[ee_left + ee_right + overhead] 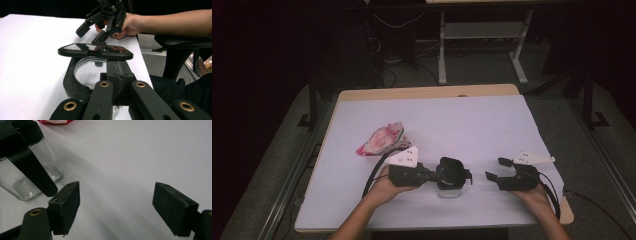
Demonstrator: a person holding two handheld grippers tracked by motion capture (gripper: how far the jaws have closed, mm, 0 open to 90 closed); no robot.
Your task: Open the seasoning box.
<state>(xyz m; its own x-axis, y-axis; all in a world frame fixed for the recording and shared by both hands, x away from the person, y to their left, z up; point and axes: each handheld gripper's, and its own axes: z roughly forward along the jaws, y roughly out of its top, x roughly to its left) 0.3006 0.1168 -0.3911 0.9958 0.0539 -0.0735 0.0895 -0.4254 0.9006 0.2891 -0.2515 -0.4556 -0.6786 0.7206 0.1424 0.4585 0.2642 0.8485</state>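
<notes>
While the high view looks down on the white table [462, 125], the left gripper [434, 176] lies low near the front edge w/ its jaws clamped on a clear glass jar [451, 187] w/ a black lid [451, 170]; jar sits front-centre. Right gripper [494, 170] is just right of the jar, apart from it, jaws spread, nothing between them. A pink-and-white crumpled wrapper [381, 140] lies behind the left gripper, on the table's left part.

Left gripper view: jaws pressed together at the jar's rim, gripping a black part of it; glass jar [87, 72] seen from above, lid [95, 51] standing flipped up over the mouth. Right gripper [96, 31] hangs beyond, held by the person's hand [130, 23], jaws apart.

Right gripper view: two black pads wide apart over bare table [130, 157], holding nothing. Jar [32, 175] stands upper left, upright, close to the left pad but not touching; wrapper [56, 121] at top edge.
</notes>
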